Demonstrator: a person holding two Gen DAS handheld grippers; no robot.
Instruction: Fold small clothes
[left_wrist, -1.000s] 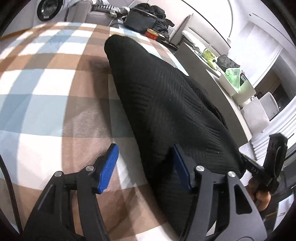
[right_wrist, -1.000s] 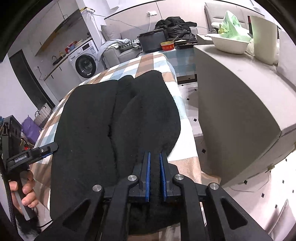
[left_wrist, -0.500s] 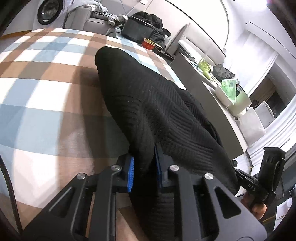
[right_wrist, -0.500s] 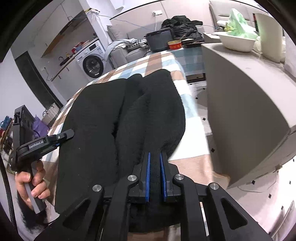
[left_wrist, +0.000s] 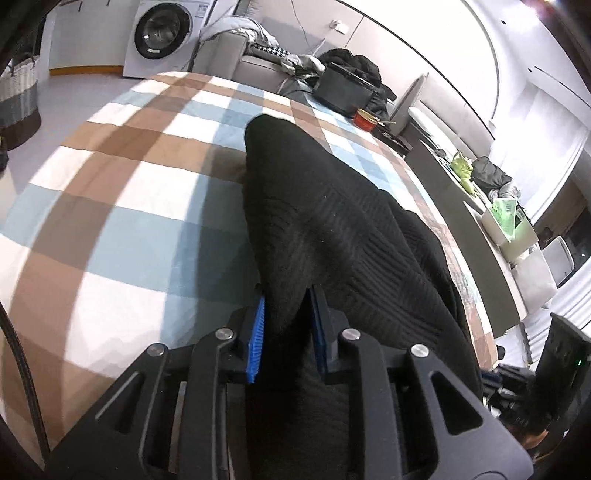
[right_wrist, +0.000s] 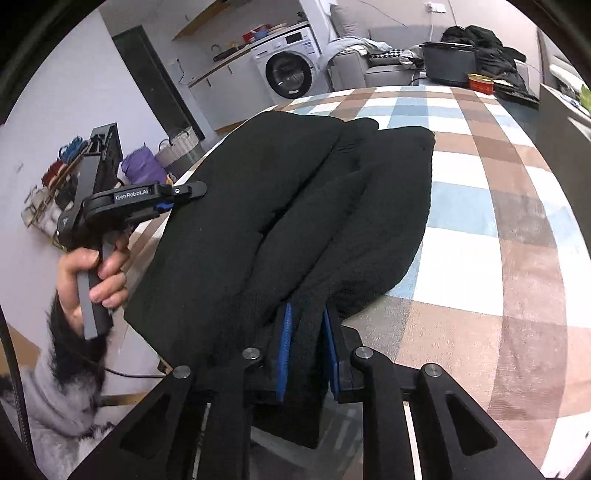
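Between both grippers' blue fingers (left_wrist: 255, 343), black knit garment (left_wrist: 332, 229), seemingly pinched.

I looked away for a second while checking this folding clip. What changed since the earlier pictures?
The left claw, open a second ago, closed on the near edge of the black knit garment. The right claw kept its grip, its jaws just easing slightly wider. Both swung the garment across the checked cloth. The garment stays on the cloth.

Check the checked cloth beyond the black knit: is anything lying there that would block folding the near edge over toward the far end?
Nothing visible does. Both the left gripper and right gripper are clamped on the black knit garment, and the checked cloth around it is bare. The red tin sits beyond the far edge.
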